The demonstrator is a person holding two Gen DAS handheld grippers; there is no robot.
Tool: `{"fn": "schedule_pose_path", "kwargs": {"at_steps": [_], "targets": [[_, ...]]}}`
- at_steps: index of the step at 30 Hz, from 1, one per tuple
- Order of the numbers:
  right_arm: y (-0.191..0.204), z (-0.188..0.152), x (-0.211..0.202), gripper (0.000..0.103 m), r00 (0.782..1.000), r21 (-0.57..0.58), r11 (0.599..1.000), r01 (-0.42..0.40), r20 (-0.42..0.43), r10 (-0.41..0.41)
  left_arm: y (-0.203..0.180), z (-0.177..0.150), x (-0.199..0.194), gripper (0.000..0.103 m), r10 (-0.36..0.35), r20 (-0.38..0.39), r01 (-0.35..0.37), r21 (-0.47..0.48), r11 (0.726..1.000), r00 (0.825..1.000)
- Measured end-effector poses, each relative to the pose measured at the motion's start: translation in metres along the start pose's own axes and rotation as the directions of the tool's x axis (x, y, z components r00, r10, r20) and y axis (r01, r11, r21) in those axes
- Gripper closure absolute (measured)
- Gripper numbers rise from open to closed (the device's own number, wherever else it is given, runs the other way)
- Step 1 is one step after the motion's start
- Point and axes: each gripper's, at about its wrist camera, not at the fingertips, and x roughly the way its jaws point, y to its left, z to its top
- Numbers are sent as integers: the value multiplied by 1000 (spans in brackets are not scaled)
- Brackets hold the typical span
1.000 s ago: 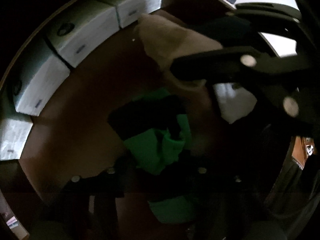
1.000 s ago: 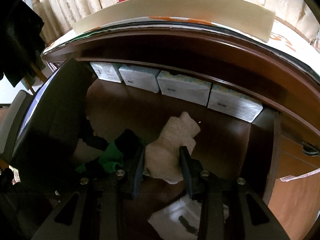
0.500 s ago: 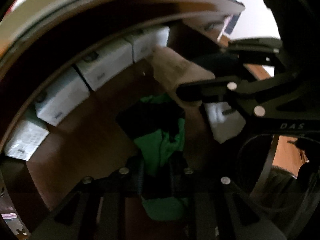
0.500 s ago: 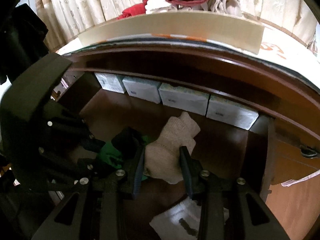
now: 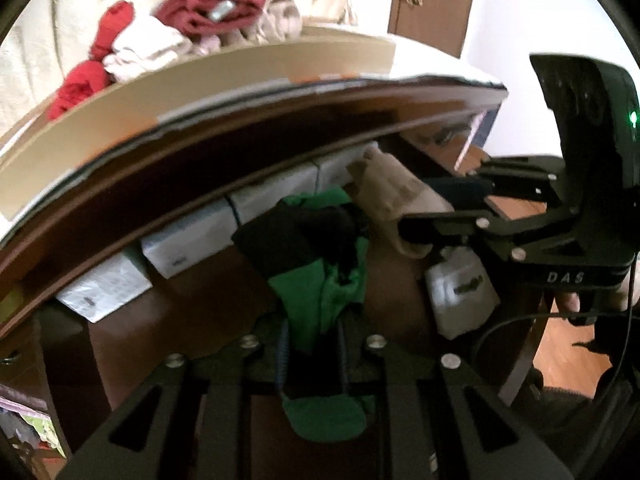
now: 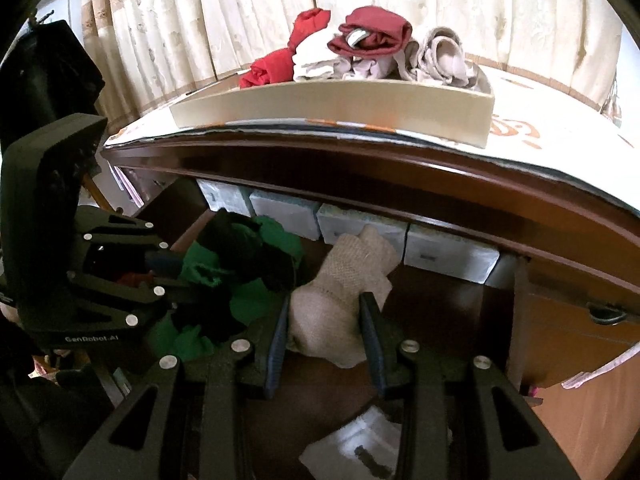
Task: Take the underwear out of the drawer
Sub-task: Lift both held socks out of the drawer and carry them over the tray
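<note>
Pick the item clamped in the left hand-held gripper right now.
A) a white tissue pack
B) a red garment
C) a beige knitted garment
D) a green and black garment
D: the left hand-held gripper is shut on the green and black garment, while the beige knitted garment sits in the right hand-held gripper.

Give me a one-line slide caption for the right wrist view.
Right gripper clamps beige underwear over the open drawer; left gripper holds a green-and-black pair alongside.
</note>
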Motion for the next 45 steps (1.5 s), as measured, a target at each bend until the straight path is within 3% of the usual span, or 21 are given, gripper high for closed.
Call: {"fn": "schedule_pose_path", "kwargs": {"at_steps": [2, 17, 32, 45], "targets": [[1, -1, -4, 66, 1000, -10, 1000, -4, 18, 4, 0, 1, 10, 86, 8, 23, -8, -3, 1000, 1000], [8, -5, -26, 66, 988, -60, 998, 13, 153, -4, 4, -8, -19, 86, 69, 188, -65, -26, 998, 980], [11, -11, -42, 66, 966, -79, 997, 19, 259, 2, 0, -9, -38, 86, 106, 310, -97, -45, 994, 945], [17, 4, -57, 66, 946, -96, 995, 34, 325, -1, 1, 4, -68, 86, 153, 407, -143, -54, 988, 900]]}}
